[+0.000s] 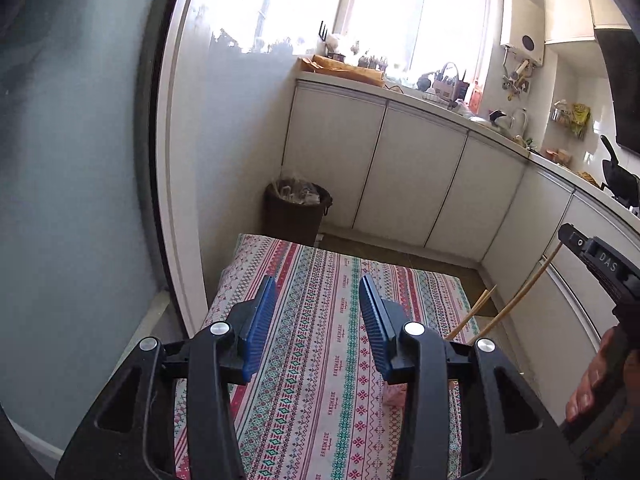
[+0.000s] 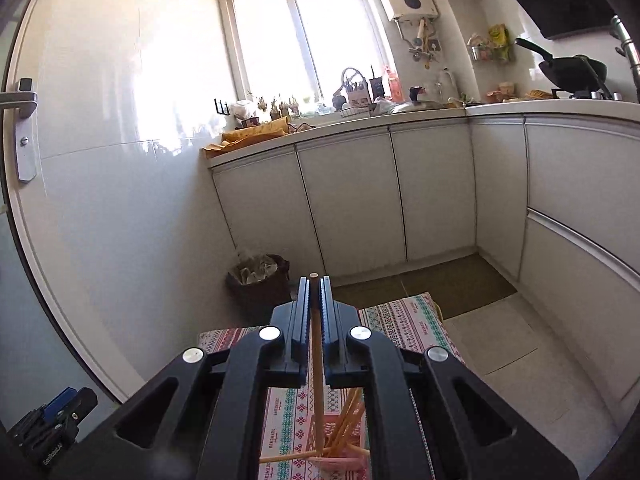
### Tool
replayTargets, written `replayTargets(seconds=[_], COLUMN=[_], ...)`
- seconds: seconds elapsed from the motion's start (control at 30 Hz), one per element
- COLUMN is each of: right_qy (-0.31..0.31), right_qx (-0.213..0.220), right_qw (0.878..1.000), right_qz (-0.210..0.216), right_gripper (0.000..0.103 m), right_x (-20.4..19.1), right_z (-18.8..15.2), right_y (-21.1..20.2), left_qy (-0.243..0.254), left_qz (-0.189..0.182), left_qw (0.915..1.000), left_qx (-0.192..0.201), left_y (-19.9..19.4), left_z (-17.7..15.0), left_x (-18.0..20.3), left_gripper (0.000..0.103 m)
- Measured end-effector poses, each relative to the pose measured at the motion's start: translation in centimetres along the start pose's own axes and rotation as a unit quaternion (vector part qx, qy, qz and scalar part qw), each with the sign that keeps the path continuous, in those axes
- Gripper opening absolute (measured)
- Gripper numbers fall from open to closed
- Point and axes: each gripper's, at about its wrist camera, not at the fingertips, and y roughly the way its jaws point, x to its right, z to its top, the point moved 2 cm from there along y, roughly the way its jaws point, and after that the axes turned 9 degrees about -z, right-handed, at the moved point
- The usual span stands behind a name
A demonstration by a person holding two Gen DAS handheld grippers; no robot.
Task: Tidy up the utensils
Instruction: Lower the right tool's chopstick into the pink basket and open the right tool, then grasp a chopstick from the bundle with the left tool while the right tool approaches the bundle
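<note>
My right gripper is shut on a wooden chopstick that runs upright between its pads, its lower end in a pink holder with several other chopsticks on the patterned tablecloth. My left gripper is open and empty above the same cloth. In the left wrist view the right gripper body shows at the right edge, with chopsticks sticking up beside it and a bit of the pink holder behind my right finger.
A dark waste bin stands past the table's far edge, by white cabinets. The cluttered counter runs below the window; a wok sits on the stove. A door with handle is at left.
</note>
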Motion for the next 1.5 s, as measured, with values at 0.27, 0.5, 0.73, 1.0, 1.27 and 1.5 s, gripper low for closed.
replayTargets(seconds=[0.27, 0.5, 0.73, 1.0, 1.27, 1.5], right_qy=[0.007, 0.047, 0.08, 0.079, 0.089, 0.179], right_qx=[-0.042, -0.007, 0.02, -0.004, -0.151, -0.32], right_qw=[0.999, 0.999, 0.997, 0.991, 0.977, 0.924], right_qz=[-0.006, 0.003, -0.009, -0.105, -0.121, -0.107], right_gripper=[0.011, 0.048, 0.075, 0.097, 0.097, 0.097], right_x=[0.2, 1.9, 4.6, 8.6, 12.3, 16.3], right_z=[-2.7, -2.4, -3.5, -8.8, -15.1, -21.5], right_y=[2.8, -2.3, -9.7, -13.4, -12.1, -9.3], left_qy=[-0.001, 0.013, 0.034, 0.073, 0.175, 0.249], left_qz=[0.004, 0.012, 0.009, -0.002, -0.096, -0.179], left_qw=[0.9999, 0.9995, 0.9987, 0.995, 0.9542, 0.8737], left_qx=[-0.012, -0.027, -0.038, -0.067, -0.222, -0.378], left_y=[0.5, 0.7, 0.6, 0.8, 4.5, 8.3], left_z=[-0.2, -0.5, -0.6, -2.5, -9.5, -19.0], left_x=[-0.7, 0.0, 1.1, 3.2, 7.7, 11.5], left_gripper=[0.043, 0.052, 0.056, 0.067, 0.083, 0.083])
